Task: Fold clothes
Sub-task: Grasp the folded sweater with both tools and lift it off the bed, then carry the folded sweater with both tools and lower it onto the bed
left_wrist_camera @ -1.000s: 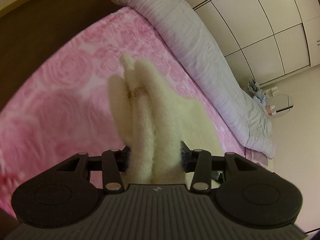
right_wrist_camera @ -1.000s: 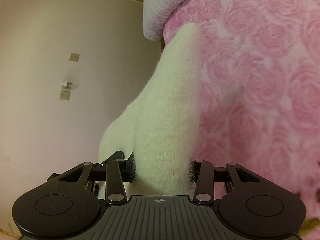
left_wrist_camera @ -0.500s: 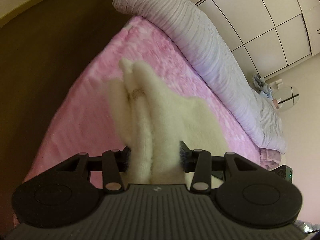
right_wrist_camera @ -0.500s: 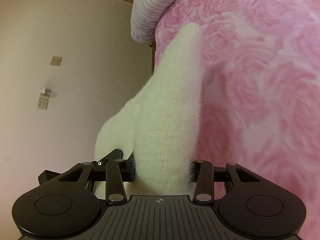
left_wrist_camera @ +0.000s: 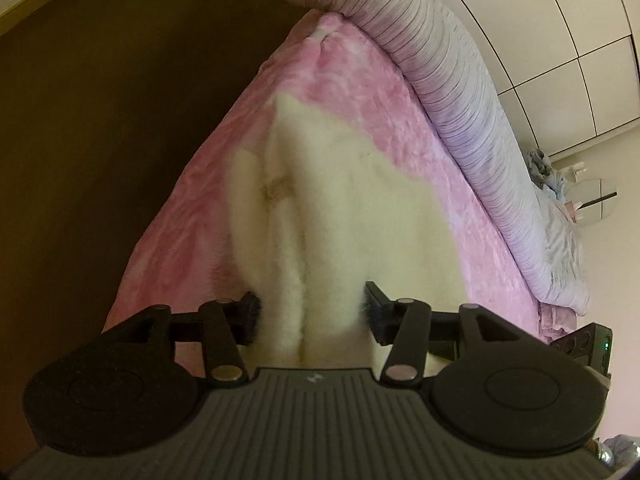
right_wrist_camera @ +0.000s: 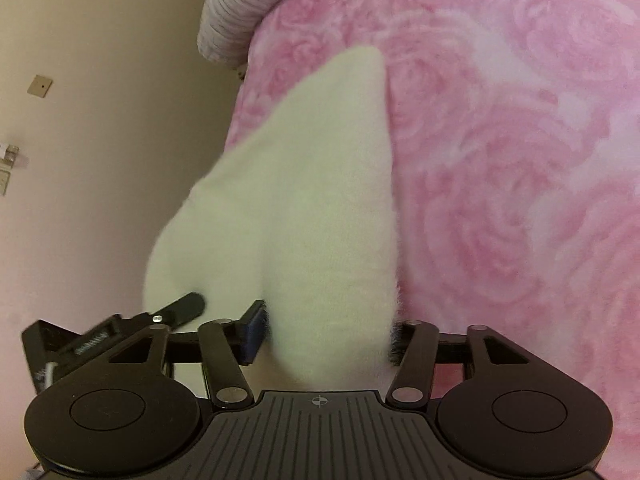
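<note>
A fluffy cream garment (left_wrist_camera: 340, 208), folded into a long bundle with a tan label on it, lies along the pink rose-patterned blanket (left_wrist_camera: 360, 92). Its near end sits between the jaws of my left gripper (left_wrist_camera: 310, 312); the jaws are opening, but both pads still touch the fuzz. In the right wrist view, the other near end of the cream garment (right_wrist_camera: 328, 200) sits between the opening jaws of my right gripper (right_wrist_camera: 326, 336). There the blue left pad (right_wrist_camera: 254, 332) stands just off the cloth. The left gripper's body (right_wrist_camera: 120, 332) shows beside it.
A rolled lilac striped duvet (left_wrist_camera: 460, 80) runs along the far side of the bed. A dark floor (left_wrist_camera: 100, 140) drops away on the left of the bed's edge. White wardrobe doors (left_wrist_camera: 560, 40) and a round mirror (left_wrist_camera: 596, 204) stand beyond. A cream wall (right_wrist_camera: 100, 120) borders the bed in the right wrist view.
Both grippers have sunk towards the bed and the cream garment has come down onto the pink blanket. The right gripper's jaws have spread a little wider.
</note>
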